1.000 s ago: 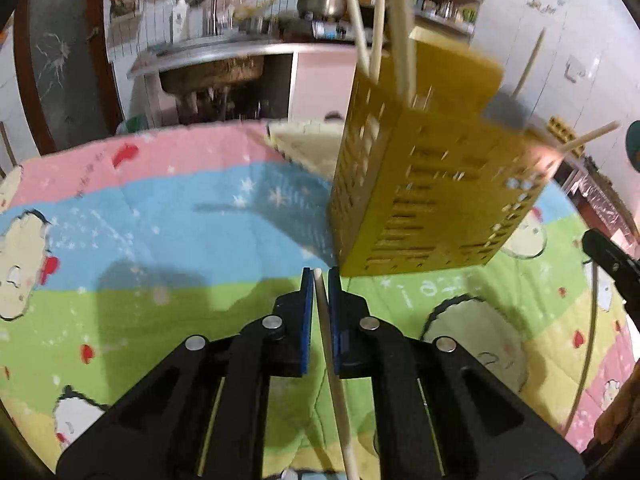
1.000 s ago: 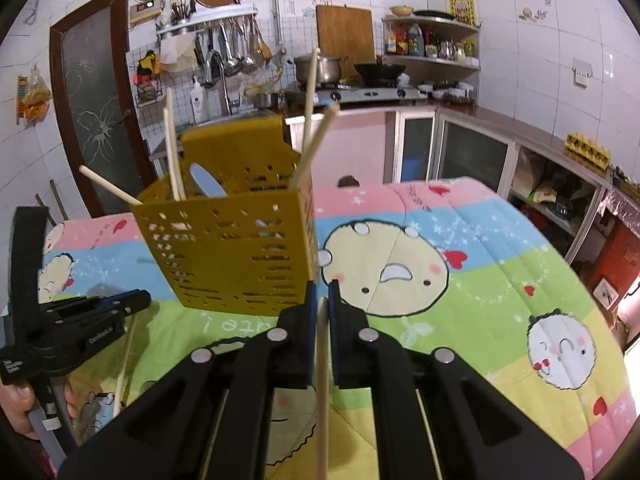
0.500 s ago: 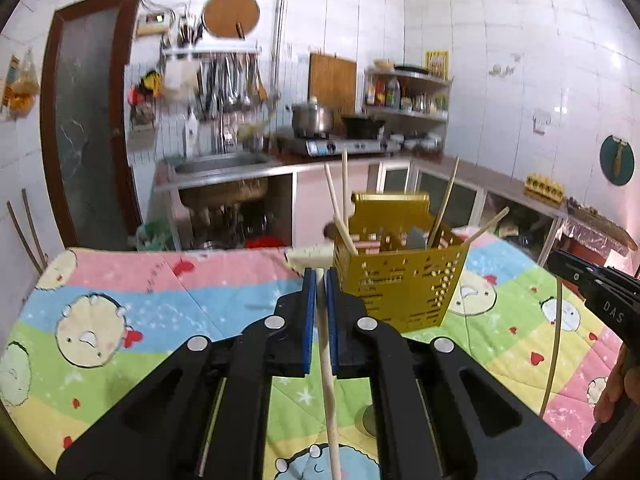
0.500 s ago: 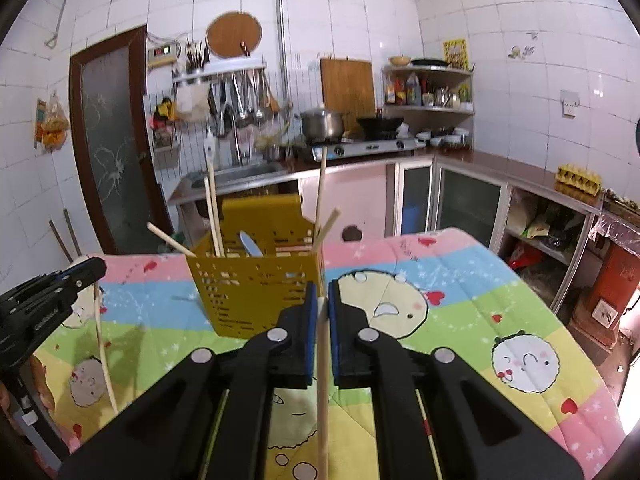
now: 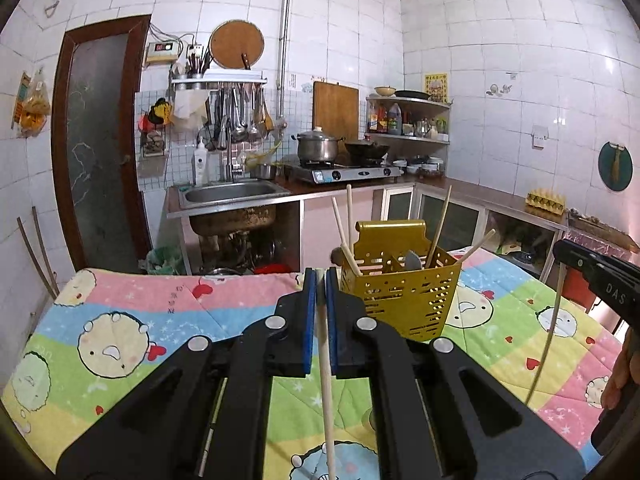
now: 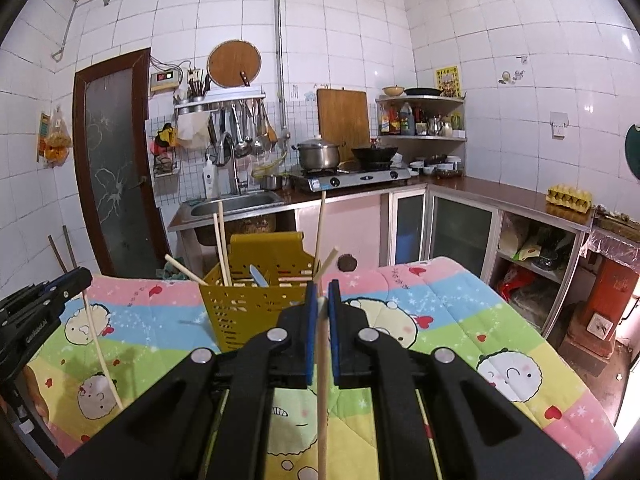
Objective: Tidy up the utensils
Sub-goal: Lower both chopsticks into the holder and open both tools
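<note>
Chopsticks sit clamped in both hand-held grippers, left (image 5: 320, 280) and right (image 6: 321, 296), apparently mid-carry, so next each needs tipping upright over the yellow caddy (image 5: 400, 300) on the worktop (image 5: 140, 320).

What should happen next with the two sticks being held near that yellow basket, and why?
Probably carry one chopstick over the yellow holder and lower it tip first. Each gripper, left gripper and right gripper, has its jaws shut on a chopstick, both clear of the holder, which stands on the quilted cloth and already holds several chopsticks upright.
</note>
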Motion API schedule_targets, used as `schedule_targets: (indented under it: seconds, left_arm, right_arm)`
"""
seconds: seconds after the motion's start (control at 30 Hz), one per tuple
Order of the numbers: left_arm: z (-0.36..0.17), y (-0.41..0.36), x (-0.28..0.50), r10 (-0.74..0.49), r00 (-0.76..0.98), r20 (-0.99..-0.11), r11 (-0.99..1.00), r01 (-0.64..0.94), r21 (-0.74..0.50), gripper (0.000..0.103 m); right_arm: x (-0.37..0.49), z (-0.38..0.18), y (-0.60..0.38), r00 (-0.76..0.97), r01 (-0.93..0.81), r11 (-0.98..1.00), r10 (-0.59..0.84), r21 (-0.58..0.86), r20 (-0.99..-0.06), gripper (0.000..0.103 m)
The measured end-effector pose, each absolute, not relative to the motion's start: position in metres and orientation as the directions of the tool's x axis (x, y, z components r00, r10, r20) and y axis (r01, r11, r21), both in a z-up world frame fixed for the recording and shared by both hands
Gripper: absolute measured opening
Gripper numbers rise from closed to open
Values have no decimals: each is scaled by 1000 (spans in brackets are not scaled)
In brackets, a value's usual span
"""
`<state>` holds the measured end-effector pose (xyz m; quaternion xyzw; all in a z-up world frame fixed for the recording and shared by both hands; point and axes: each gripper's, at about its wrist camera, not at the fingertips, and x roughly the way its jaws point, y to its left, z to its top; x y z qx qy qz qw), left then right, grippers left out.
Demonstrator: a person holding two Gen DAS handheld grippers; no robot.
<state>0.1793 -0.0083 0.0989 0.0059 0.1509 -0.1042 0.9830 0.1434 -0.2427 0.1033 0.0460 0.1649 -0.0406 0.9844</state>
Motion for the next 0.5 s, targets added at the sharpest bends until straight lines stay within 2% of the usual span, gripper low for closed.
schedule_targets:
  seconds: [0.5]
  left_arm:
    - [114,-14,192,-224,939,-260,974,224,-29,4]
  right_arm:
    - [164,124,-241,961,78,994,-56,71,-269,6]
